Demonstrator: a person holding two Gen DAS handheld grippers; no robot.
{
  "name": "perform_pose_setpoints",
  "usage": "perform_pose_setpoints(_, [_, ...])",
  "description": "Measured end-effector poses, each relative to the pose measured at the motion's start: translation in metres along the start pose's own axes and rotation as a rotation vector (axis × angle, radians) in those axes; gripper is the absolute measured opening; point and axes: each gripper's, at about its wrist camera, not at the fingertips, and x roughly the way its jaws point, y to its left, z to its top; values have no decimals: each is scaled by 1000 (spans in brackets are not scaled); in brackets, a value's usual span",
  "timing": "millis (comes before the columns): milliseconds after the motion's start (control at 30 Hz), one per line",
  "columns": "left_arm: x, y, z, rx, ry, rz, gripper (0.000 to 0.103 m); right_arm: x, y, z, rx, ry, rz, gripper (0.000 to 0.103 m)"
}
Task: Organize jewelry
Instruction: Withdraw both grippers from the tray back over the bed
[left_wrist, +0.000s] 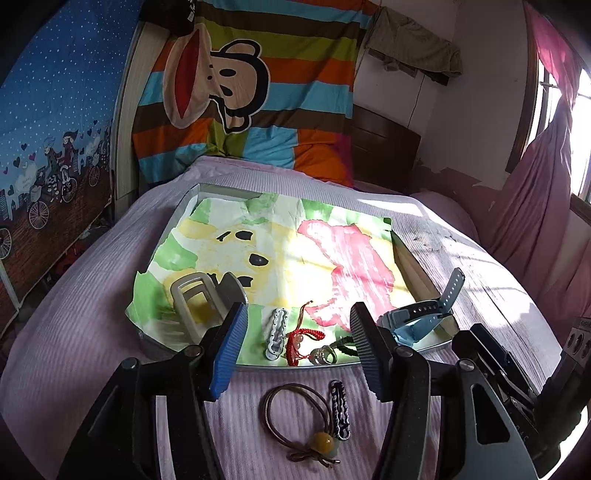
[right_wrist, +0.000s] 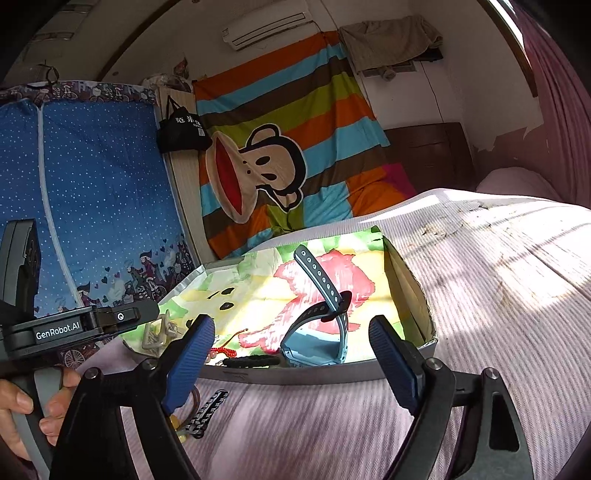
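A shallow box (left_wrist: 295, 367) lined with painted paper lies on the bed. Inside it are a grey claw clip (left_wrist: 195, 299), a white snap clip (left_wrist: 276, 332), a red braided bracelet (left_wrist: 299, 339), rings (left_wrist: 323, 356) and a blue watch (left_wrist: 421, 317). Outside, near the front rim, lie a brown hair tie with an amber bead (left_wrist: 295, 424) and a dark snap clip (left_wrist: 340, 410). My left gripper (left_wrist: 299, 308) hovers open over the front rim, holding nothing. My right gripper (right_wrist: 291, 323) is open too, just short of the box (right_wrist: 314, 376), with the watch (right_wrist: 306, 339) standing beyond it.
The bed carries a ribbed pink-white cover (left_wrist: 92, 332). A striped monkey blanket (left_wrist: 240, 92) hangs at its head and a blue curtain (left_wrist: 48, 129) at the left. Pink drapes (left_wrist: 535, 206) cover the window on the right. A hand (right_wrist: 22, 406) holds the left gripper's handle.
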Motion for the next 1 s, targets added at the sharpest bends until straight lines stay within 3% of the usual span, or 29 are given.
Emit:
perform_pose_setpoints(100, [-19,2,-3,-19,-48,4,78,-14,6,3,-4,-31,-5,103])
perform_pose_setpoints(300, [-49,5,-11,4,-83,40,86,-39,23,8,-53,-78,-24,103])
perform_pose_setpoints(700, [-110,4,-36,52,-160,69,89,-75,60,-2,-179,-102,-40,103])
perform_pose_setpoints(1000, [-130,8,-57,62,-146,85,89,-89,67,-16,-202,-64,-55,103])
